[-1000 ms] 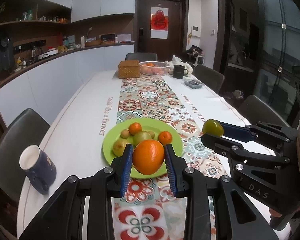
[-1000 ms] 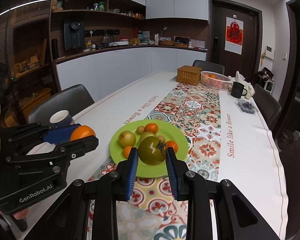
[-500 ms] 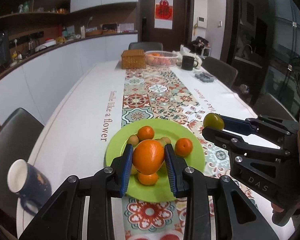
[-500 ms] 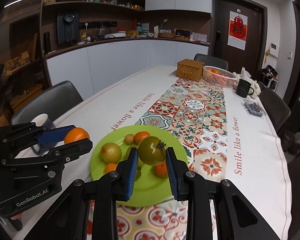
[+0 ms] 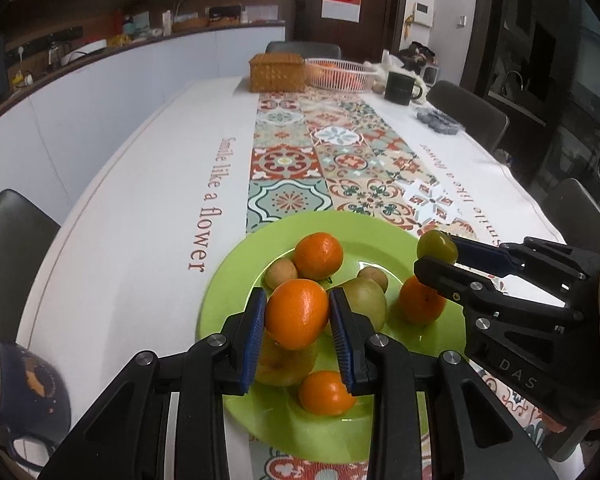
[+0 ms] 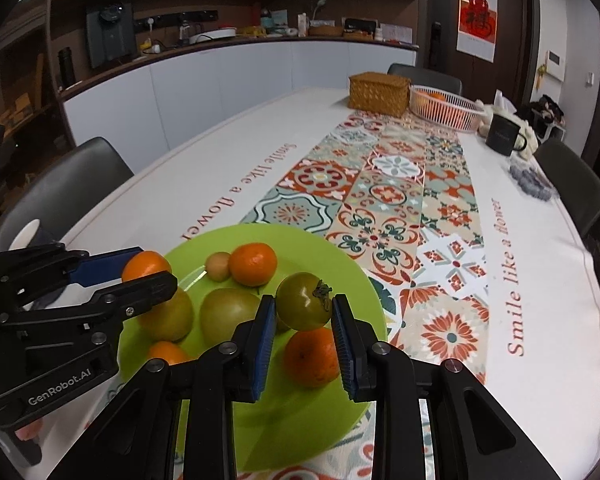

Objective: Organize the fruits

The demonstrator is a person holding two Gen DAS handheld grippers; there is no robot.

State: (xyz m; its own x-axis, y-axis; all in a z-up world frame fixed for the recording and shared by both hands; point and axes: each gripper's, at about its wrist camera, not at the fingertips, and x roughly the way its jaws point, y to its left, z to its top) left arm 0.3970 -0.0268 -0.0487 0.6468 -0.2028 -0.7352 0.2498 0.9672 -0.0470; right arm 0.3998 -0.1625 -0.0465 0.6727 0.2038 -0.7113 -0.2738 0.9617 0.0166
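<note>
My left gripper (image 5: pixel 298 314) is shut on an orange (image 5: pixel 297 314) and hangs just above the near side of a green plate (image 5: pixel 236 264). My right gripper (image 6: pixel 303 308) is shut on a green tomato (image 6: pixel 302 306) over the plate's right half (image 6: pixel 352 280). On the plate lie several fruits: tangerines (image 5: pixel 318 255) (image 6: pixel 253 263), greenish pears (image 5: pixel 366 304) (image 6: pixel 228 314) and small brown fruits (image 5: pixel 281 274). Each gripper shows in the other's view: the right one (image 5: pixel 436 250) with its tomato, the left one (image 6: pixel 146 270) with its orange.
A dark blue mug (image 5: pixel 16 384) stands at the table's near left edge. At the far end are a wicker box (image 5: pixel 277 72), a white wire basket with oranges (image 5: pixel 340 74), a black mug (image 5: pixel 400 87) and a tray of blueberries (image 5: pixel 436 120). Chairs line both sides.
Both grippers have moved forward and down toward the green plate, each keeping its fruit. The plate now looks larger and sits directly under the fingers.
</note>
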